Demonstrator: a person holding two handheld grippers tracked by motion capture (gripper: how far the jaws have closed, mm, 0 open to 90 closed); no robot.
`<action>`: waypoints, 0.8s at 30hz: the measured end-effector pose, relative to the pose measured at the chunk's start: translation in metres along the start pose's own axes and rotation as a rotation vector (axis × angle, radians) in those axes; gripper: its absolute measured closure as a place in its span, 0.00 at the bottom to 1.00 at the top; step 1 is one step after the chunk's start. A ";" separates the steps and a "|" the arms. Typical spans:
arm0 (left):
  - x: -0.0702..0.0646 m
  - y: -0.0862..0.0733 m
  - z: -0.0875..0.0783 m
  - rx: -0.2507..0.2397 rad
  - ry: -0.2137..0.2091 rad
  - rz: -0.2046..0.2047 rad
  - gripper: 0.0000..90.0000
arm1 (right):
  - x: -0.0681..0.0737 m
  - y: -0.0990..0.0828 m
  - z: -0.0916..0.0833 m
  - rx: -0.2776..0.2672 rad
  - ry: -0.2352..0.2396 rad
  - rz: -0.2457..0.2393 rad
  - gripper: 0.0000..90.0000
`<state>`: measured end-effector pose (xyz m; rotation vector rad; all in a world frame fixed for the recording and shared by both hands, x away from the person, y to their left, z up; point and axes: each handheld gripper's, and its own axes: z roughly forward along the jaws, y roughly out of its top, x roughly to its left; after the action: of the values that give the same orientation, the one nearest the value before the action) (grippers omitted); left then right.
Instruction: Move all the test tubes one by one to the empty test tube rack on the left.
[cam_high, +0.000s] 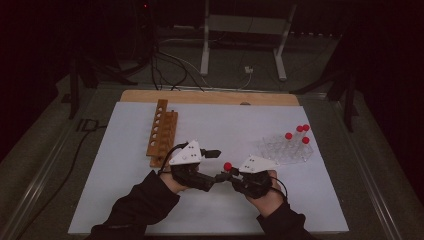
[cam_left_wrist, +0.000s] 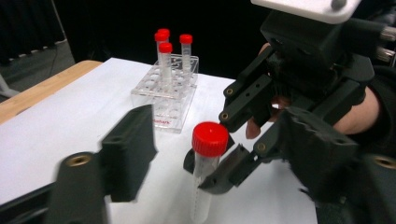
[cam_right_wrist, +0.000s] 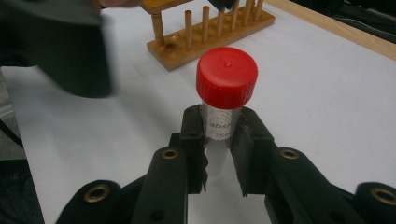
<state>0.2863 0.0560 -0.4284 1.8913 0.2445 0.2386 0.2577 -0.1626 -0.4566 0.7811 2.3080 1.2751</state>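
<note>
Right gripper view: right gripper (cam_right_wrist: 219, 140) clamped on a red-capped tube (cam_right_wrist: 224, 93), pads pinching the clear wall just under the cap, tube upright above the white table (cam_right_wrist: 327, 102). Beyond the fingertips, a wooden rack (cam_right_wrist: 205, 28). Left gripper (cam_left_wrist: 187, 154) alongside, fingers apart with the tube between them, not pressing. Farther off, a clear rack (cam_left_wrist: 168, 88) with more capped tubes. Probably light, stiff, smooth plastic, slippery under the pads; best gripped below the cap or around the ribbed cap itself.

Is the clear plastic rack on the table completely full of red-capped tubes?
No. The clear rack holds just a few red-capped tubes at its far end, and its nearer holes stand empty.
</note>
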 end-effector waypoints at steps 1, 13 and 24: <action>0.000 0.000 0.002 0.004 0.005 0.003 0.36 | 0.000 0.000 0.000 0.000 0.000 0.002 0.83; 0.002 -0.004 0.015 0.033 0.016 0.023 0.68 | 0.001 0.000 -0.001 0.000 0.007 -0.003 0.83; 0.003 -0.004 0.016 0.036 -0.008 0.028 0.80 | 0.000 0.000 -0.001 0.003 0.011 0.009 0.83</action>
<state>0.2933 0.0435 -0.4373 1.9316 0.2178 0.2472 0.2577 -0.1634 -0.4561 0.7881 2.3179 1.2826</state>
